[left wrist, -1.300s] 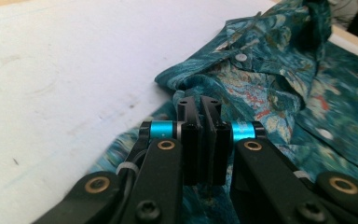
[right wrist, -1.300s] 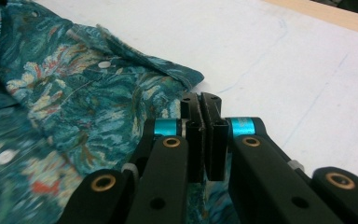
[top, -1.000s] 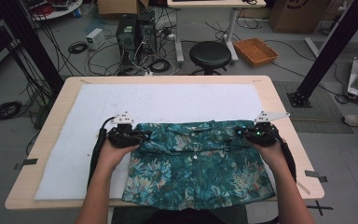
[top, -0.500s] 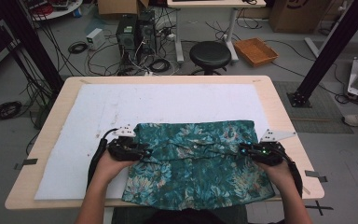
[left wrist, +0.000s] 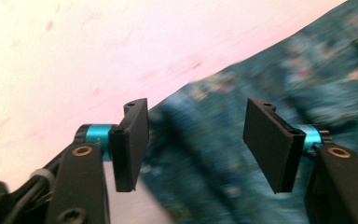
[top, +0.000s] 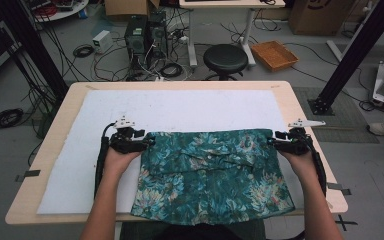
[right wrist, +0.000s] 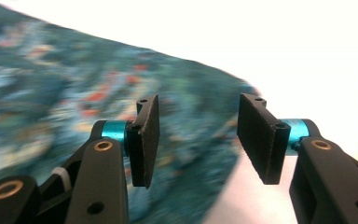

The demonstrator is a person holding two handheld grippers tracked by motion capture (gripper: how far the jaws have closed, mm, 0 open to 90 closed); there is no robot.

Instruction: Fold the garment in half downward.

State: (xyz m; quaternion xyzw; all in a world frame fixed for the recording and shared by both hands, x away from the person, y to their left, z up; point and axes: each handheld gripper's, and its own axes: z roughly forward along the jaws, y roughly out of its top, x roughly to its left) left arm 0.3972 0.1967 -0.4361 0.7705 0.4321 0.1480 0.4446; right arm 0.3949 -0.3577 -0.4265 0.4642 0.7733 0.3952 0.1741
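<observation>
One garment lies on the table: a teal floral shirt [top: 212, 177], dark green-blue cloth printed all over with pale blue-green flowers and small specks of red and cream. It is spread flat, folded across so that its far edge is a straight fold running side to side. A second, shorter layer lies over the upper part, its lower edge making a shallow V near the middle, where a few small pale buttons show. The near hem reaches the front edge of the table and hangs just over it. The shirt rests on one white mat [top: 180, 112] that covers most of the one light wooden table [top: 305, 107]; the garment sits on the near half, slightly right of centre.

Two hand-held grippers are in use, one in each of the person's two hands. The left gripper [top: 147, 142] sits at the shirt's far left corner, and the right gripper [top: 272, 144] at the far right corner. In the left gripper view, its two black jaws stand well apart, having just been opening; blurred teal cloth lies beyond and below the gap, with nothing pinched between the pads. In the right gripper view, its two jaws also stand apart, having just been opening, with the shirt's corner and white mat behind the gap and no cloth clamped.

On the floor beyond the table stand one black round stool [top: 225, 59] and one orange tray [top: 274, 54].
</observation>
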